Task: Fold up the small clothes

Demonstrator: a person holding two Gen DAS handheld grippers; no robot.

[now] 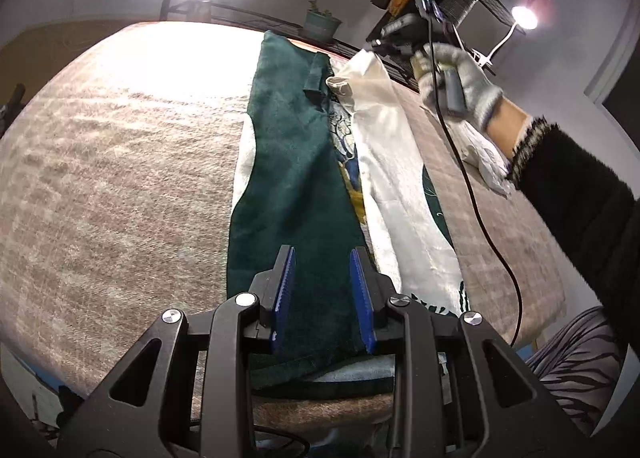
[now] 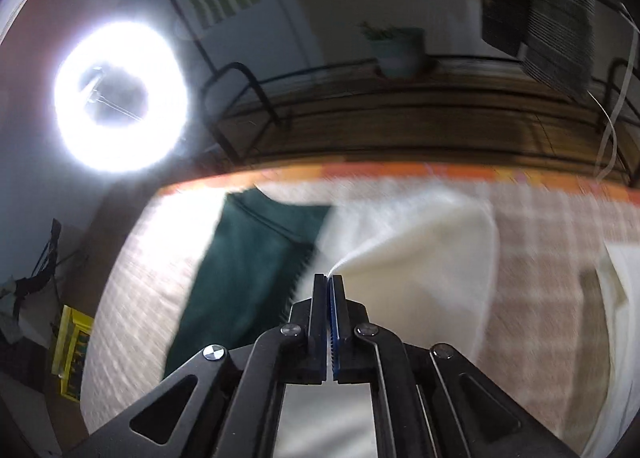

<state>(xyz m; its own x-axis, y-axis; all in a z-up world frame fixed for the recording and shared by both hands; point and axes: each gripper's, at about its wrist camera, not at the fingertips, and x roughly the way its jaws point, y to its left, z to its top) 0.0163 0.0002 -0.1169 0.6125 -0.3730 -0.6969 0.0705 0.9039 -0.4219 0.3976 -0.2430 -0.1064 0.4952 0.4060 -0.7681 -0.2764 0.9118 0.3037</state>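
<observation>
A small garment (image 1: pixel 304 186), green with a white side and a print, lies in a long strip on the fuzzy blanket (image 1: pixel 120 178). In the left view it runs from 6 o'clock up to 12 o'clock.

The left claw (image 1: pixel 322 298) sits low at 6 o'clock over the near green end. Its blue pads stand partly apart, and green cloth shows between them. I cannot tell if the pads press the cloth or just hang over it.

The right claw (image 2: pixel 328 278) is clenched tight on a thin white tip of the garment, at the middle of its own view. In the left view the gloved hand (image 1: pixel 460 78) holds that claw up at 1 o'clock, and the white cloth rises off the blanket toward it like a little tent.

This looks like the start of a fold: the white side gets carried over the green side, toward 9 o'clock.

To do it well, keep the near end still with the left claw. Move the right claw low and slow, so the cloth does not slip out or bunch. Line the white edge up with the green edge before letting go.

A black cable (image 1: pixel 480 198) hangs near the cloth, so keep it off the fold.
</observation>
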